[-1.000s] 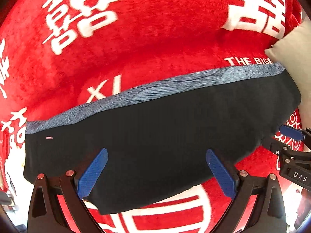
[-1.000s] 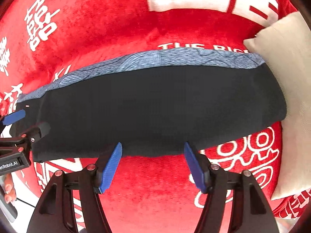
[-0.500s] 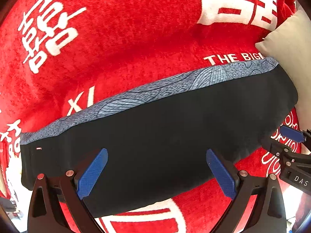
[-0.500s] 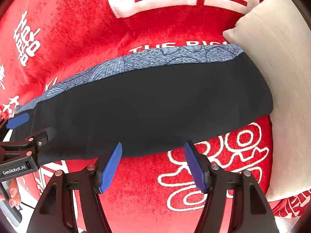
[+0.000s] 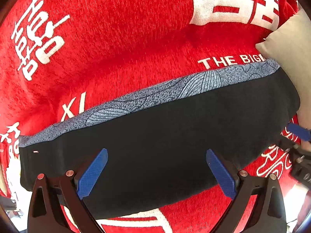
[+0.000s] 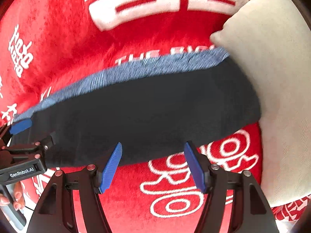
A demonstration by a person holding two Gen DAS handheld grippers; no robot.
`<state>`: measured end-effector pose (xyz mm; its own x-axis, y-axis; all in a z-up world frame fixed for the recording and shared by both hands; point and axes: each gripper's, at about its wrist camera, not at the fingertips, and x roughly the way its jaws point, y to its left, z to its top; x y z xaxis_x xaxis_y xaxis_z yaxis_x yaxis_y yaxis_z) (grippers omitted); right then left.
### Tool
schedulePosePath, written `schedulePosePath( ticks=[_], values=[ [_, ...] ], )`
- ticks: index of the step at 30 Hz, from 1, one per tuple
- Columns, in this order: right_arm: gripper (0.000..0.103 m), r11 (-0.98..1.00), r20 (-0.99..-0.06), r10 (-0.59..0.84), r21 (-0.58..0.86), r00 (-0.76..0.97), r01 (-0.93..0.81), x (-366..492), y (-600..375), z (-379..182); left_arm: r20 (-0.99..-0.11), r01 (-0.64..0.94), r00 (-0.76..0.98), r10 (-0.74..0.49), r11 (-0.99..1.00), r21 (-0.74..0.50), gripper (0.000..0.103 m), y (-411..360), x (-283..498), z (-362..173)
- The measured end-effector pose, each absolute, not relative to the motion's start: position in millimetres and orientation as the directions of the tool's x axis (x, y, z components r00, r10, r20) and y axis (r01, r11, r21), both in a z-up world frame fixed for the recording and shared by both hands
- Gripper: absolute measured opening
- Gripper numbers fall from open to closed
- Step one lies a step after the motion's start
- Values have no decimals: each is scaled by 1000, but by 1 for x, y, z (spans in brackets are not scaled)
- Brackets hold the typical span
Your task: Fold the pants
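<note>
The pants (image 5: 155, 136) lie flat as a long dark band with a grey-blue patterned strip along the far edge, spread on a red blanket (image 5: 116, 48) with white characters. My left gripper (image 5: 156, 171) hangs open over the dark cloth, nothing between its blue pads. In the right wrist view the pants (image 6: 145, 112) stretch across the middle. My right gripper (image 6: 152, 167) is open above their near edge and the red blanket (image 6: 194, 184), holding nothing. The left gripper (image 6: 21, 136) shows at that view's left edge, over the pants' left end.
A beige cushion (image 6: 272, 77) lies against the right end of the pants, also seen as a beige cushion (image 5: 291, 44) at the right rim of the left wrist view. A person's fingers (image 6: 17, 198) show at the lower left.
Both grippers have slid sideways along the pants; the blanket's characters and the cushion have shifted left in both views. Both stay open and empty, and the pants lie as before.
</note>
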<state>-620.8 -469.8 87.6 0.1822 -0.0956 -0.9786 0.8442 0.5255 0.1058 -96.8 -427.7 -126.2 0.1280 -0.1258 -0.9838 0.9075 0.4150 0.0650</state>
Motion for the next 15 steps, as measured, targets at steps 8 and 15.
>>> schedulePosePath(
  ticks=[8,15],
  values=[
    [40,434,-961,-180,115,211,893,-625,-532,79,-984,895,146,-107,438,85,102,-442,-103,-139],
    [39,471,-967,-211,25,140,882,-605,-571,32,-988,880,144,-62,465,100,102,-447,-106,-162]
  ],
)
